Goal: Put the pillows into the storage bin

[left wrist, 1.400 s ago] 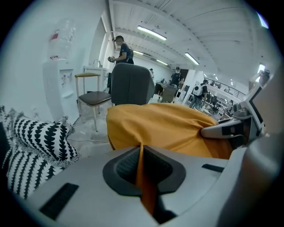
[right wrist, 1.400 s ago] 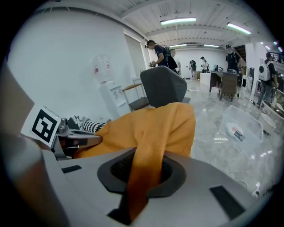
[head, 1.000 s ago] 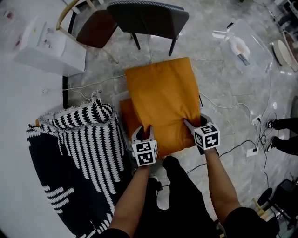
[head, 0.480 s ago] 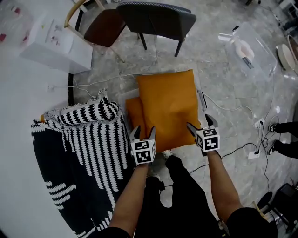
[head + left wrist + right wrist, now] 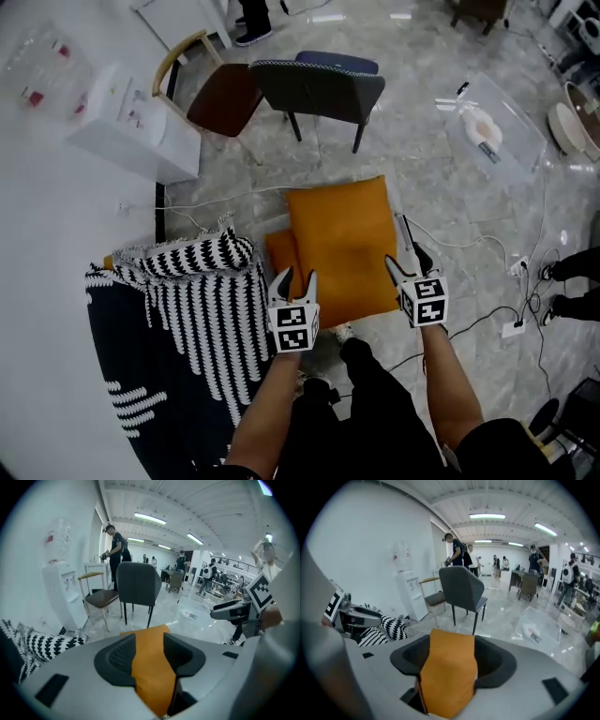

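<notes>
An orange pillow (image 5: 342,246) lies flat in the storage bin (image 5: 404,228), on top of a second orange pillow (image 5: 279,251) whose left edge sticks out. My left gripper (image 5: 294,277) hovers over the top pillow's near left corner, my right gripper (image 5: 403,263) over its near right corner. Both pairs of jaws stand apart and are closing, and their pads press on nothing. The pillow (image 5: 150,667) shows in the gap between the jaws in the left gripper view, and the same pillow (image 5: 447,677) fills the gap in the right gripper view.
Black-and-white patterned pillows (image 5: 192,291) lie on a dark throw to the left. A grey chair (image 5: 319,86) and a brown chair (image 5: 220,94) stand beyond the bin, by a white water dispenser (image 5: 131,131). A clear lid (image 5: 492,122) and cables (image 5: 469,239) lie on the floor at the right.
Both grippers have let go of the orange pillow's near corners and drawn back from it. The pillow has settled flat in the bin, and the head view has pulled up and away.
</notes>
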The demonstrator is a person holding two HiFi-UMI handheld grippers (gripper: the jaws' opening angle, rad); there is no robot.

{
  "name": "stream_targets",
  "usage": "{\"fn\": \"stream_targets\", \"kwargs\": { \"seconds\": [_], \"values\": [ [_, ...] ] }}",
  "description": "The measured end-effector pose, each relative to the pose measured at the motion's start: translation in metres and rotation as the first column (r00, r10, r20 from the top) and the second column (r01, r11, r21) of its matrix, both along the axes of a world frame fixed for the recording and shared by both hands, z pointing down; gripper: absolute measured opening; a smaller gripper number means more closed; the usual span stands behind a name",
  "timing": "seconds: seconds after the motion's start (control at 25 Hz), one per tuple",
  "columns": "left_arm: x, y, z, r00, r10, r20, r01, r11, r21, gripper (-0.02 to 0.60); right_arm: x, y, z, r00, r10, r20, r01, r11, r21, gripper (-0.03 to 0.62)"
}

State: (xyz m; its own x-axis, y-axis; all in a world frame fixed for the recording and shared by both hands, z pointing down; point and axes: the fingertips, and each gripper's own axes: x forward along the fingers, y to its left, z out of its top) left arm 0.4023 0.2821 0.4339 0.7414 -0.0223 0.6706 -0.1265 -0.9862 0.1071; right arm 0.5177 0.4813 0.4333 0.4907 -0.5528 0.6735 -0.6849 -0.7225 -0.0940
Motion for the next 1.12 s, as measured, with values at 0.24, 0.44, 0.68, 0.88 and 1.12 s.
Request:
{"fn": "stream_targets", "kwargs": {
  "seconds": [0.24,0.44,0.68,0.88,1.12],
  "values": [
    [0.007,-0.012,-0.062,0.995,-0.035,-0.096,0.041,0.997,0.058,0.021,0.022,0.0,-0.089,0.982,0.022,-0.185,-0.016,0.999,0.036,0.119],
    [0.009,-0.005,-0.121,0.986,0.005,-0.167,0.005,0.998,0.062,0.018,0.024,0.001,-0.15,0.965,0.033,-0.26,-0.009,0.995,0.094,0.012],
    [-0.001,0.01,-0.19,0.966,0.049,-0.252,-0.028,0.996,0.085,0.018,-0.018,-0.025,-0.223,0.944,-0.035,-0.329,0.101,0.978,0.185,0.011],
    [-0.019,0.021,-0.223,0.954,0.063,-0.294,-0.045,0.997,0.067,0.018,-0.049,-0.037,-0.261,0.936,-0.062,-0.346,0.146,0.964,0.222,0.011],
    [-0.033,0.029,-0.24,0.948,0.101,-0.301,-0.089,0.995,0.052,0.018,-0.066,-0.038,-0.289,0.919,-0.073,-0.388,0.178,0.953,0.244,0.011]
  ]
}}
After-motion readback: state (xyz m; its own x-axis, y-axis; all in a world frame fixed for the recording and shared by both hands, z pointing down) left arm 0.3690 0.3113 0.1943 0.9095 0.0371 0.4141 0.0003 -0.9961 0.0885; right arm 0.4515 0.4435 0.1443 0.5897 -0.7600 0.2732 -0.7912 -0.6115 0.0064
